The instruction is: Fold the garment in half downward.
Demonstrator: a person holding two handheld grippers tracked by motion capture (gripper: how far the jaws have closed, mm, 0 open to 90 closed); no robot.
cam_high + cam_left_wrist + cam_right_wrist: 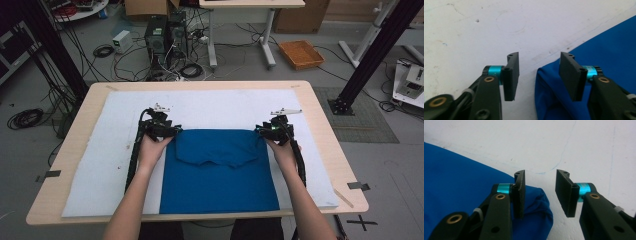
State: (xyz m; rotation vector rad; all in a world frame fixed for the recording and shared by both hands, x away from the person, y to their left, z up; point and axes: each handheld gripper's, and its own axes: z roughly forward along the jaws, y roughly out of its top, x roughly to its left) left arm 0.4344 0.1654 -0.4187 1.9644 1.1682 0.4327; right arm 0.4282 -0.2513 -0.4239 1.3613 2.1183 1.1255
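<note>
A blue cloth (pixel 220 172) lies folded on the white mat (pixel 115 150), its far part doubled back toward the person. My left gripper (pixel 167 131) rests at the cloth's far left corner, jaws open. In the left gripper view that corner (pixel 549 82) bulges between the jaws, nearer the right one, with my left gripper (pixel 539 75) holding nothing. My right gripper (pixel 266 131) sits at the far right corner. In the right gripper view the blue corner (pixel 536 205) lies by the left jaw, and my right gripper (pixel 540 193) is open around bare mat.
The wooden table (pixel 320 125) carries the white mat, with bare mat beyond and beside the cloth. On the floor behind are cables, computer boxes (pixel 165 32), an orange tray (pixel 301 53) and black frame posts (pixel 372 55).
</note>
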